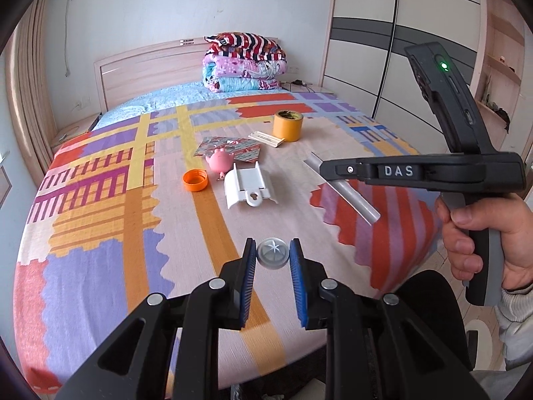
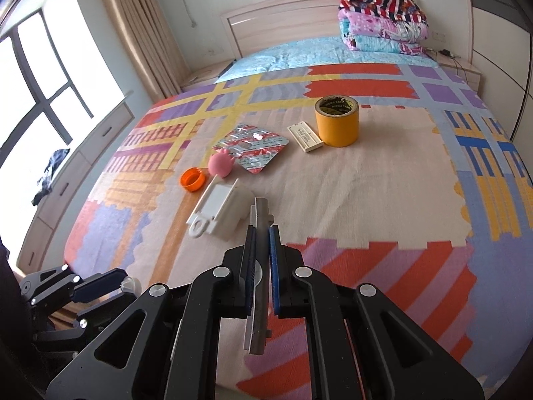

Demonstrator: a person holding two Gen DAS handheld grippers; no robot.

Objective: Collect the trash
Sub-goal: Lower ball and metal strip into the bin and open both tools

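Observation:
My left gripper (image 1: 273, 254) is shut on a small grey round cap (image 1: 272, 252), held above the near edge of the bed. My right gripper (image 2: 261, 233) is shut on a grey tube (image 2: 259, 276); in the left wrist view the tube (image 1: 349, 196) sticks out both sides of that gripper (image 1: 324, 170), above the bed. On the bedspread lie an orange cap (image 1: 195, 180), a pink toy (image 1: 220, 161), a white plastic holder (image 1: 248, 189), a foil blister pack (image 1: 230, 148), a small white strip (image 1: 266, 139) and a yellow tape roll (image 1: 287, 125).
Folded quilts (image 1: 245, 63) are stacked at the headboard. A wardrobe (image 1: 399, 43) stands to the right of the bed, a window and curtain (image 2: 133, 33) to the left. The left gripper also shows low at the left of the right wrist view (image 2: 100, 288).

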